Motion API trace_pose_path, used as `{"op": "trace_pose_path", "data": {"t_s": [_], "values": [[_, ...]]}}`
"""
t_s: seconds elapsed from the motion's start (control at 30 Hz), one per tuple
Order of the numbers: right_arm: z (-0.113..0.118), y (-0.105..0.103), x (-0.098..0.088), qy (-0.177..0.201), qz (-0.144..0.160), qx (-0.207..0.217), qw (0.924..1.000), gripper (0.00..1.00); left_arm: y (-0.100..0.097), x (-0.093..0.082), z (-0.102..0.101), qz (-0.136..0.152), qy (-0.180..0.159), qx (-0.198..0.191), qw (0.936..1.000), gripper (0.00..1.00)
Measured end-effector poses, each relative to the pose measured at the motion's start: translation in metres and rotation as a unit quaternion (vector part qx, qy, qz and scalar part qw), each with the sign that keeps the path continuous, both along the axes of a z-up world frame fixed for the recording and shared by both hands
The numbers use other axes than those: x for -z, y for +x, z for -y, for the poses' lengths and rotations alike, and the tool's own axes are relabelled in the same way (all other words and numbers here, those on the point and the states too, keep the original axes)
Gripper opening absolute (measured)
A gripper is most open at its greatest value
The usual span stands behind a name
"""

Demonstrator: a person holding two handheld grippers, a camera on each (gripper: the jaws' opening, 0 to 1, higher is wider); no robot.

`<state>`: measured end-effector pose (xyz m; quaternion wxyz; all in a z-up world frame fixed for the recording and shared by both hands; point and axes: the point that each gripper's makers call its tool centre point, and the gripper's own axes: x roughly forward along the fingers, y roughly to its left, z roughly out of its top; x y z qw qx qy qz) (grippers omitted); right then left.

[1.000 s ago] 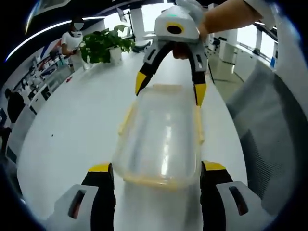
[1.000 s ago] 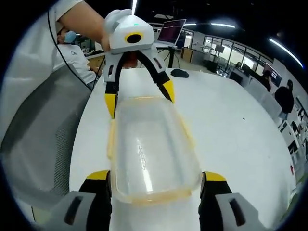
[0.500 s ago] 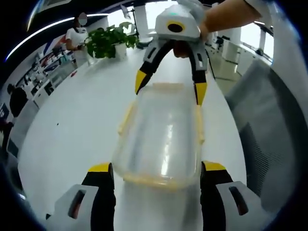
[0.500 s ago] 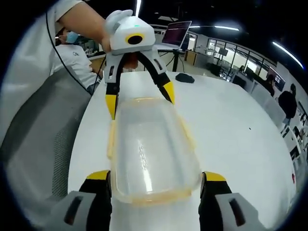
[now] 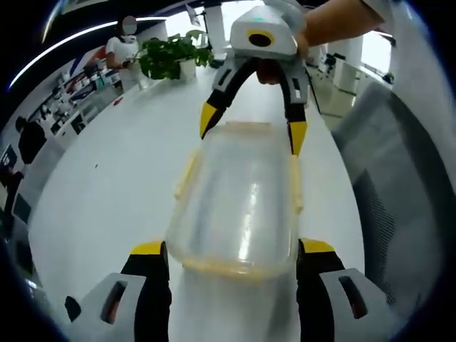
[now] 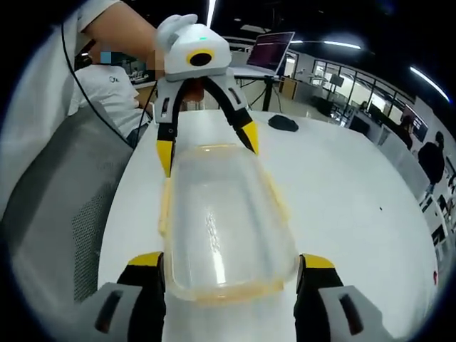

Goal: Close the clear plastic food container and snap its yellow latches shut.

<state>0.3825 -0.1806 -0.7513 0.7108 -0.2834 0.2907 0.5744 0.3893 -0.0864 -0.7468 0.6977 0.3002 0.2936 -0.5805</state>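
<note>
The clear plastic food container (image 5: 239,203) is held between the two tools above the white tabletop (image 5: 121,171), one tool at each short end. In the left gripper view, the left tool (image 5: 231,251) is seen with its yellow-tipped jaws set wide, one at either corner of the container's near end, and the container is clamped between them. At the container's far end the right tool (image 5: 249,135) is seen, gripped by a hand (image 5: 313,28), its jaws likewise spread across that end. The lid appears to be seated on the container, though whether it is fully pressed down cannot be told. A yellow latch (image 5: 187,177) is seen along each long side of the container, and the one on the left side stands out from the wall.

In the right gripper view the same container (image 6: 221,221) is seen from the opposite end, with the right tool (image 6: 229,258) astride its near end and the left tool (image 6: 206,142) at its far end. Beyond the container, a potted plant (image 5: 171,57) stands at the far edge of the tabletop. A grey mesh chair (image 6: 50,206) is seen beside the container.
</note>
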Motion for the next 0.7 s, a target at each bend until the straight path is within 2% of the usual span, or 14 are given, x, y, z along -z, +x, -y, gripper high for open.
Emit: {"op": "trace_pose_path", "data": {"t_s": [0.4,0.7], "values": [[-0.019,0.004,0.000,-0.002,0.000,-0.005,1.0000,0.74,0.003,0.000,-0.020,0.000,0.006,-0.005,1.0000,0.71],[-0.020,0.016,0.000,-0.005,-0.001,-0.009,0.9999,0.74,0.014,0.000,-0.020,0.001,0.008,-0.006,1.0000,0.70]]}}
